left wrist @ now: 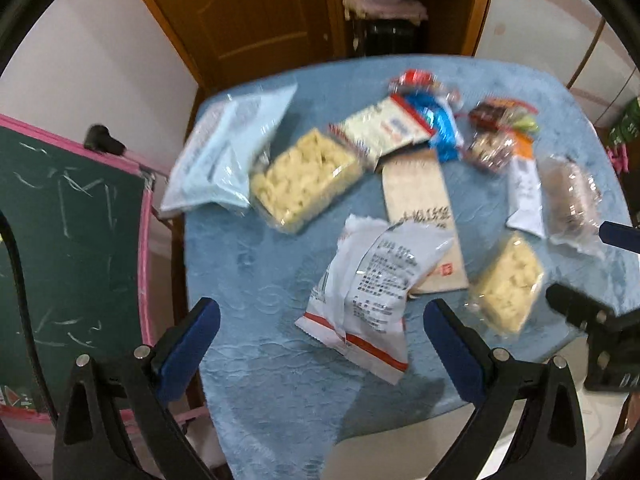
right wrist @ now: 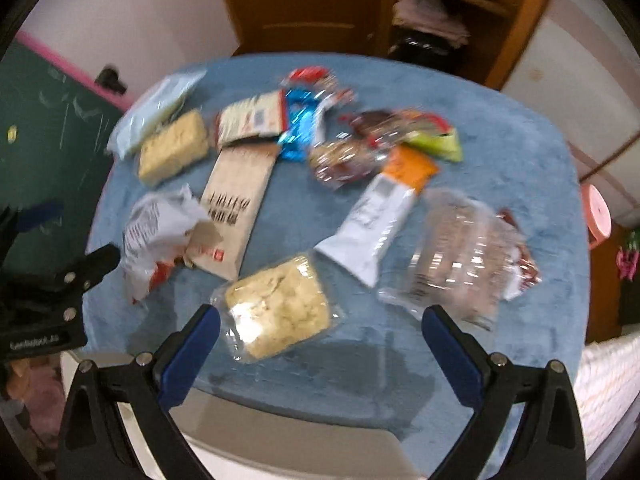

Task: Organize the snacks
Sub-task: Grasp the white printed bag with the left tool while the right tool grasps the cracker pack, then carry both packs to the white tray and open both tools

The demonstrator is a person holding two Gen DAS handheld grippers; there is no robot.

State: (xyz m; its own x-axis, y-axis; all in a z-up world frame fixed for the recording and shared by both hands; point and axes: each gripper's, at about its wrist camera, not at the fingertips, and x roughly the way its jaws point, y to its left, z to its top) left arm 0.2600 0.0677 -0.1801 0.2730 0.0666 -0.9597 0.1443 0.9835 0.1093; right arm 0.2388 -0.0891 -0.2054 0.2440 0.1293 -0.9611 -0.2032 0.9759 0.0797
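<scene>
While both grippers are hanging wide open and empty, the left gripper [left wrist: 322, 344] is lining up over the crumpled white packet [left wrist: 368, 292] beside the kraft pouch [left wrist: 424, 216], needing descent and closing.

Beyond my blue-covered table [left wrist: 248, 360] stands a brown wooden wardrobe [left wrist: 256, 12]; left of the table leans a pink-framed green chalkboard [left wrist: 72, 232] against a white wall [left wrist: 100, 52].

You have about eleven snack packs on the blue table [right wrist: 500, 128]: two clear trays of pale biscuits, first tray [left wrist: 300, 180] and second tray [right wrist: 278, 306]; the other nine packs are one of a kind. Both views are blurred.
</scene>
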